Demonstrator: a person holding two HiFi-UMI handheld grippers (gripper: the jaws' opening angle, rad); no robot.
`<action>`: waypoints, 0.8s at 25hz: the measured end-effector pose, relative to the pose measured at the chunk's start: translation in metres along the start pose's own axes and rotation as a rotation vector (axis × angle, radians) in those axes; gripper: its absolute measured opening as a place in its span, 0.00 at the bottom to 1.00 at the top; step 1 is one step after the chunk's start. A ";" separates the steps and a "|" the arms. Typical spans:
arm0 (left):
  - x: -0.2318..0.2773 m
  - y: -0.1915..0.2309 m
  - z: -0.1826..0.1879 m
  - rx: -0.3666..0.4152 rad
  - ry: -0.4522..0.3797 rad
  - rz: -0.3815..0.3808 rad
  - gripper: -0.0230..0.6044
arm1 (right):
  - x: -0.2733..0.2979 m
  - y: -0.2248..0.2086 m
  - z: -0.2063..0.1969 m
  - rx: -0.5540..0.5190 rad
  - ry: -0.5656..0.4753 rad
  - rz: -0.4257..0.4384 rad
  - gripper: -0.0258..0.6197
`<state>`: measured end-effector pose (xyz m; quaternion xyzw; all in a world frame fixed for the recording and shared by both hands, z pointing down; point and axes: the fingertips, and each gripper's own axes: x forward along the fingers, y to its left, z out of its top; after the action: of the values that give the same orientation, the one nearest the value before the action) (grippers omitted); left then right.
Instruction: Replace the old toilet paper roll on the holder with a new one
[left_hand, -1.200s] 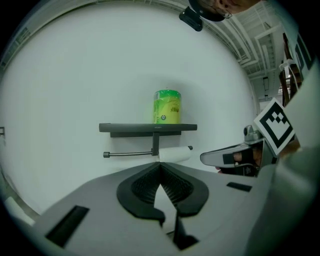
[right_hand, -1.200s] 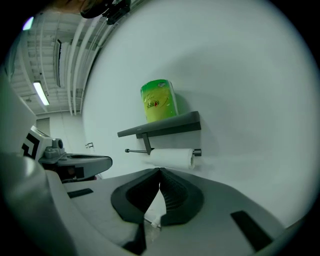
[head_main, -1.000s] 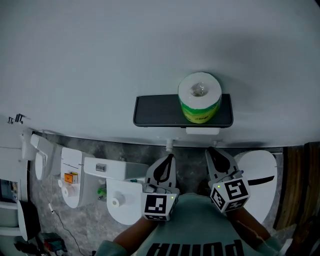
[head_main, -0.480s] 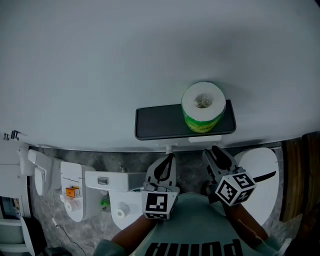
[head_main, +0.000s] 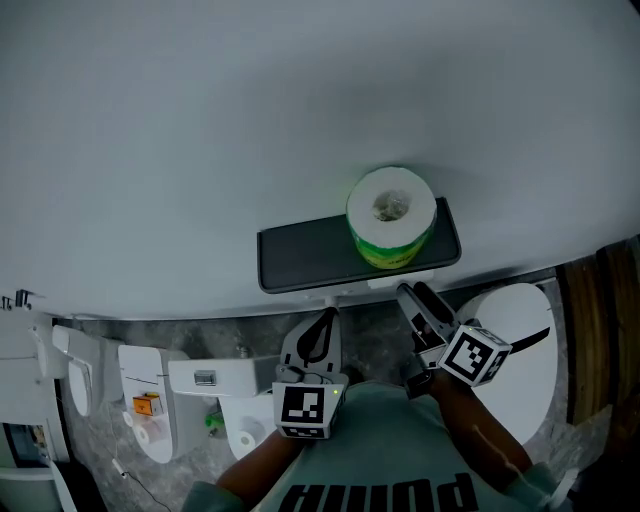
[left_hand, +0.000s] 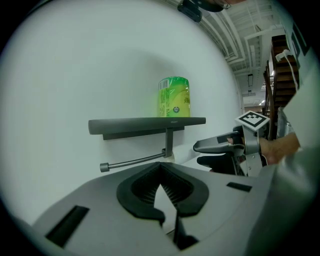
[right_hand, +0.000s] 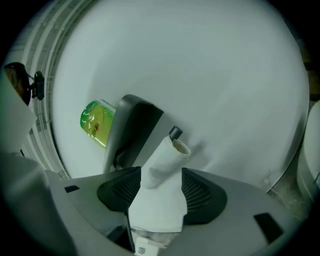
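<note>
A new roll (head_main: 390, 220) in green wrap stands on the dark shelf (head_main: 300, 255) on the wall; it also shows in the left gripper view (left_hand: 174, 97) and the right gripper view (right_hand: 97, 122). Under the shelf (left_hand: 130, 125) the holder bar (left_hand: 132, 161) is bare. The old roll (right_hand: 162, 165), a thin white tube with a loose sheet, lies between the jaws of my right gripper (right_hand: 161, 172), which are opening; the pads stand beside it. My right gripper (head_main: 412, 295) is just below the shelf's right end. Lower left, my left gripper (head_main: 328, 318) is shut and empty, pointing at the bar (left_hand: 161, 165).
The white wall fills most of the head view. Below on the grey floor are a white toilet lid (head_main: 510, 340) at the right and white toilets (head_main: 190, 380) at the left. A wooden door (head_main: 600, 320) stands at the far right.
My right gripper has rolled, its marker cube now tilted, and shifted a little left toward the shelf. The left gripper has drifted slightly left.
</note>
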<state>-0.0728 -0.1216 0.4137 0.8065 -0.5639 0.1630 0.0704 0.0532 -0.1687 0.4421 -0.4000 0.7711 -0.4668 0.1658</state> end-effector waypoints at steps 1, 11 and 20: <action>0.000 0.001 0.000 0.003 0.001 -0.001 0.04 | 0.001 -0.002 0.001 0.027 -0.008 0.005 0.41; -0.007 0.011 -0.002 0.007 0.001 0.021 0.04 | 0.018 0.000 0.009 0.292 -0.069 0.112 0.43; -0.012 0.017 -0.003 -0.002 0.004 0.044 0.04 | 0.032 0.000 0.013 0.370 -0.068 0.142 0.43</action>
<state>-0.0931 -0.1165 0.4110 0.7936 -0.5816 0.1653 0.0687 0.0417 -0.2012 0.4391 -0.3227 0.6925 -0.5739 0.2949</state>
